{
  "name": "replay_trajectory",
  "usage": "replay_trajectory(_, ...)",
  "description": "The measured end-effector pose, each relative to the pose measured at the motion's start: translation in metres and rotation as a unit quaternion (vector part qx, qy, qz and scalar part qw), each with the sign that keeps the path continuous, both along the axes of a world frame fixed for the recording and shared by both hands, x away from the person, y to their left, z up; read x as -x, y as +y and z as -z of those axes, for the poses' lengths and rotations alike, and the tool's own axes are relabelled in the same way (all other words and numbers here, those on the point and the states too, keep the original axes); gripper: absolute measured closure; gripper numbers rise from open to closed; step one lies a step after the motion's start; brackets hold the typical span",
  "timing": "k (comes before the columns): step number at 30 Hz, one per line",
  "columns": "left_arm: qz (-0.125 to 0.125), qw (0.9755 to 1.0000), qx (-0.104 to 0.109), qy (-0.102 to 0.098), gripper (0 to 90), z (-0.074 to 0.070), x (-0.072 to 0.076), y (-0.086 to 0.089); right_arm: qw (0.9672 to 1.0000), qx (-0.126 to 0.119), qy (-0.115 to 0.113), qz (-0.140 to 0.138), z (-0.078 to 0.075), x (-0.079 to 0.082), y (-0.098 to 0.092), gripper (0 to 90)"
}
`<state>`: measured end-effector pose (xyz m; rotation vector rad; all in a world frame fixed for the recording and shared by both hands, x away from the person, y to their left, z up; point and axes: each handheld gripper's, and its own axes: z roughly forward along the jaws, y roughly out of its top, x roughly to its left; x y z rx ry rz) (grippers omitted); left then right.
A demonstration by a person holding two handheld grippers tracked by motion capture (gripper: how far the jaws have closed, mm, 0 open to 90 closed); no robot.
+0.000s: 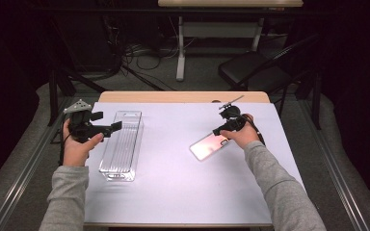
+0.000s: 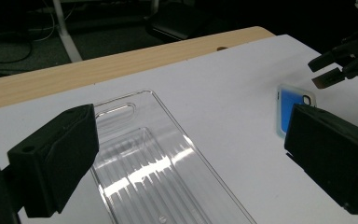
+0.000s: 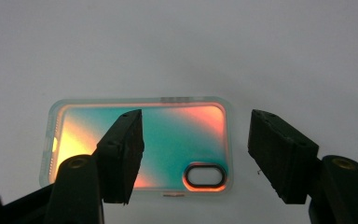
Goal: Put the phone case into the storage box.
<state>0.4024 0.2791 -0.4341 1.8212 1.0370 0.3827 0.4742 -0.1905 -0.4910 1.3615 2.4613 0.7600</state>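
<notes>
High view puts your right gripper (image 1: 223,129) at the far right end of the phone case (image 1: 208,147), which lies flat on the white table cover (image 1: 173,159), right of centre and turned at an angle to the table's edges. Your right hand (image 1: 243,132) wraps the gripper body, with the cable trailing off behind it.

Right gripper view looks straight down on the case: it is iridescent, with orange, yellow and teal bands, a clear bumper rim and an oval camera cutout (image 3: 205,176) near one corner. Your jaws stand apart there. One hangs over the middle of the case and the other sits just off its short end, so the end with the cutout lies between them. Neither pad presses on the case, and nothing is gripped.

Your left gripper (image 1: 107,129) hangs at the left side of the table, just beside the clear plastic tray (image 1: 121,147), a long ribbed bin that lies lengthwise, well apart from the case. Your left hand (image 1: 77,144) holds it from below. In left gripper view its jaws are wide apart with nothing between them, the tray (image 2: 149,163) shows beneath them, and the case (image 2: 291,109) looks blue, with your right gripper (image 2: 324,72) near its far end.
</notes>
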Motion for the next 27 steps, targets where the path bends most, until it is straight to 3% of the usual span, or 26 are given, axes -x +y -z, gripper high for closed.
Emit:
replay_trajectory(4, -0.001, 1.0000, 0.001, -0.001, 3.0, 0.000, 0.000, 0.000, 0.9994, 0.032, 0.009, -0.008, -0.003, -0.004, 0.006, 35.8)
replay_trajectory(6, 0.000, 1.0000, 0.000, -0.001, 3.0, 0.000, 0.000, 0.001, 0.9995, 0.030, 0.010, -0.007, -0.005, -0.006, 0.007, 36.9)
replay_trajectory(9, -0.002, 1.0000, 0.001, 0.000, 3.0, 0.000, 0.000, 0.001, 0.9979, 0.060, 0.014, -0.019, -0.008, -0.009, 0.011, 37.9)
replay_trajectory(14, -0.002, 1.0000, 0.002, -0.001, 3.1, 0.000, 0.000, 0.002, 0.9976, 0.064, 0.019, -0.019, -0.009, -0.013, 0.012, 40.6)
replay_trajectory(15, -0.002, 1.0000, 0.003, 0.000, 3.6, 0.000, 0.000, 0.003, 0.9963, 0.079, 0.021, -0.027, -0.009, -0.015, 0.013, 42.9)
replay_trajectory(18, -0.003, 1.0000, 0.002, 0.000, 3.9, 0.000, 0.001, 0.003, 0.9960, 0.081, 0.024, -0.028, -0.010, -0.017, 0.013, 43.7)
replay_trajectory(19, -0.003, 1.0000, 0.002, 0.000, 3.9, 0.000, 0.001, 0.003, 0.9944, 0.097, 0.033, -0.027, -0.013, -0.019, 0.014, 44.2)
replay_trajectory(21, -0.003, 1.0000, 0.004, -0.001, 4.8, 0.000, 0.001, 0.003, 0.9959, 0.084, 0.021, -0.027, -0.010, -0.022, 0.013, 45.3)
replay_trajectory(27, -0.006, 1.0000, 0.005, 0.001, 5.1, 0.001, 0.001, 0.005, 0.9956, 0.085, 0.033, -0.021, -0.004, -0.024, 0.011, 46.4)
